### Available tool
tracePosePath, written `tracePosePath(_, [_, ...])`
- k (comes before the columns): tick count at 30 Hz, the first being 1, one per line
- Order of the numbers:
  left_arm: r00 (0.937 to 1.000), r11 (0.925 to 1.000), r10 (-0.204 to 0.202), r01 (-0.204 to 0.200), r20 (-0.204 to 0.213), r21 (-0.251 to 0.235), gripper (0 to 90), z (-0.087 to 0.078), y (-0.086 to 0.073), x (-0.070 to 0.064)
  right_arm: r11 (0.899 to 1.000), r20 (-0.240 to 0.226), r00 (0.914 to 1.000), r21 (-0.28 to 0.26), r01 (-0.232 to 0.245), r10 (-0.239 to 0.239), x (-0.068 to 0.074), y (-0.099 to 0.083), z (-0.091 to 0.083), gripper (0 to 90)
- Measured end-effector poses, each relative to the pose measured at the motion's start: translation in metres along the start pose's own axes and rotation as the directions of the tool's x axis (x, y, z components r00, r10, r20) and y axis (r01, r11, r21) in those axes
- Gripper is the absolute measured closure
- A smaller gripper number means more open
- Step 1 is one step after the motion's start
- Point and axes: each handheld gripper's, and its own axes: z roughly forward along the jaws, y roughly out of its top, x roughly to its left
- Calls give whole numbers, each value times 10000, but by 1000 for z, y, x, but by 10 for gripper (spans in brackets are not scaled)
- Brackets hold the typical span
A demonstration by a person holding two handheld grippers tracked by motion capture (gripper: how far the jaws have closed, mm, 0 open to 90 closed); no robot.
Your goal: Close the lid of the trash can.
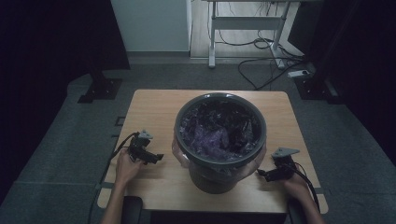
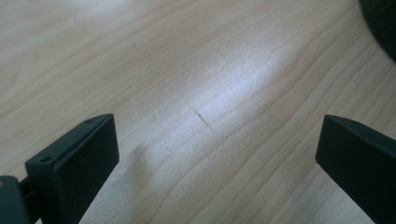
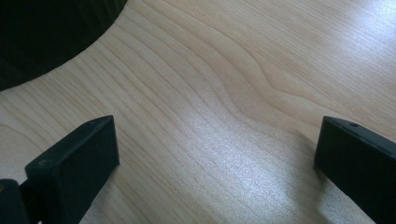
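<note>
A dark round bin (image 1: 219, 175) stands in the middle of the wooden table (image 1: 154, 105), lined with a clear purple-tinted plastic bag (image 1: 215, 135) whose edge folds over the rim. My left gripper (image 1: 158, 157) rests low on the table to the bin's left, held by a hand, jaws pointing toward the bin. My right gripper (image 1: 260, 173) sits at the bin's right, also held by a hand. In the left gripper view the left gripper (image 2: 217, 149) is wide open over bare wood. The right gripper (image 3: 217, 149) is likewise open, with the bin's dark base (image 3: 42, 32) at upper left.
The table stands on grey carpet (image 1: 56, 154). Beyond it are a white desk frame (image 1: 247, 23), loose cables (image 1: 261, 70) on the floor and black stands (image 1: 100, 86) at left and right. The bin's edge (image 2: 383, 23) shows at the top right of the left gripper view.
</note>
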Motion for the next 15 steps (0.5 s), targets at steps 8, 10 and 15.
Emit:
tracePosePath(8, [9991, 9993, 107, -121, -413, -350, 0, 11, -16, -3, 10000, 3, 10000, 1, -5, 5, 0, 0, 0, 0])
tracePosePath(10, [9990, 9967, 79, -114, -438, -803, 0, 12, -20, -1, 10000, 3, 10000, -1, -3, 3, 0, 0, 0, 0])
tracePosePath(15, [9991, 9967, 151, -183, -405, -796, 0, 12, -20, -1, 10000, 8, 10000, -9, -13, 13, 0, -1, 0, 0])
